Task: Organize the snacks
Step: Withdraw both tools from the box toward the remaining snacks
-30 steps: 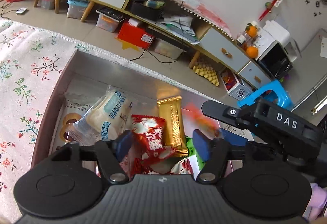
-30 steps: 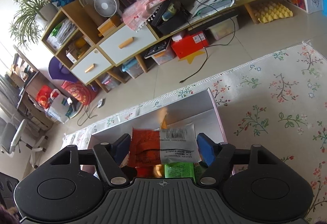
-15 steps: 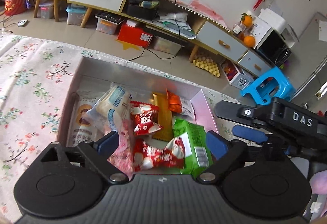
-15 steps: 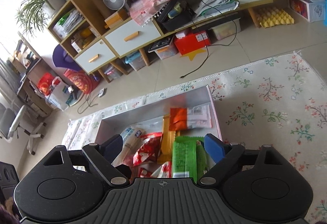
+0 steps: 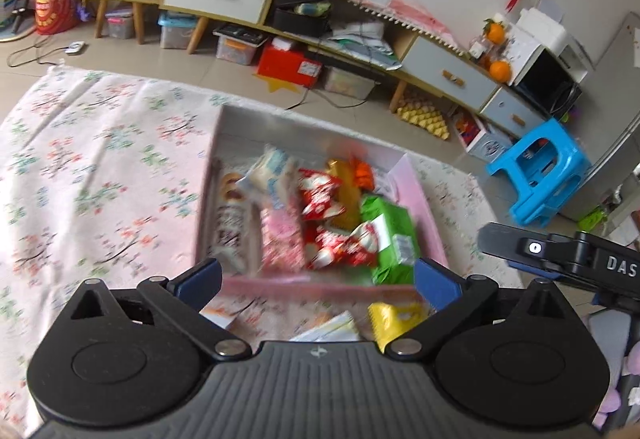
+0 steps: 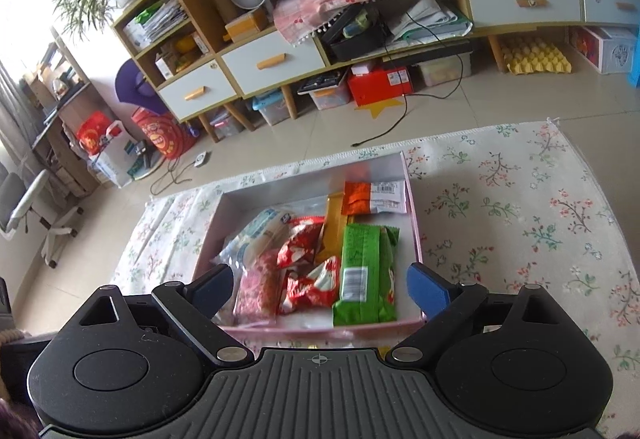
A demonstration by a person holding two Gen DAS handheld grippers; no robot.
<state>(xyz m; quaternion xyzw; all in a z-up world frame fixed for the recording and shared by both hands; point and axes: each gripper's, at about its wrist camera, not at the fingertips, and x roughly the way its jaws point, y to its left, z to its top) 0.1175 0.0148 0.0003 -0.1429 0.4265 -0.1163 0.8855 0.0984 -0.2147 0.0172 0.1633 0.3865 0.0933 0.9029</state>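
Observation:
A pink box (image 5: 300, 135) on the floral rug holds several snack packets: a green one (image 6: 362, 271), red ones (image 6: 300, 243), a gold bar (image 6: 334, 223) and an orange packet (image 6: 372, 197) at the far right corner. My left gripper (image 5: 318, 279) hangs above the box's near edge, its jaws opening with nothing between them. My right gripper (image 6: 320, 287) hovers over the same near edge, its jaws also opening and holding nothing. A yellow packet (image 5: 394, 319) and a white one (image 5: 332, 329) lie on the rug in front of the box.
The floral rug (image 6: 520, 199) spreads to both sides of the box. Beyond it are tiled floor, a long low cabinet (image 6: 272, 59) with drawers, storage bins and cables. A blue stool (image 5: 540, 171) stands at the right.
Both grippers have drawn back and upward from inside the box while their jaws widened. The red packet and the orange packet they held now lie in the box.

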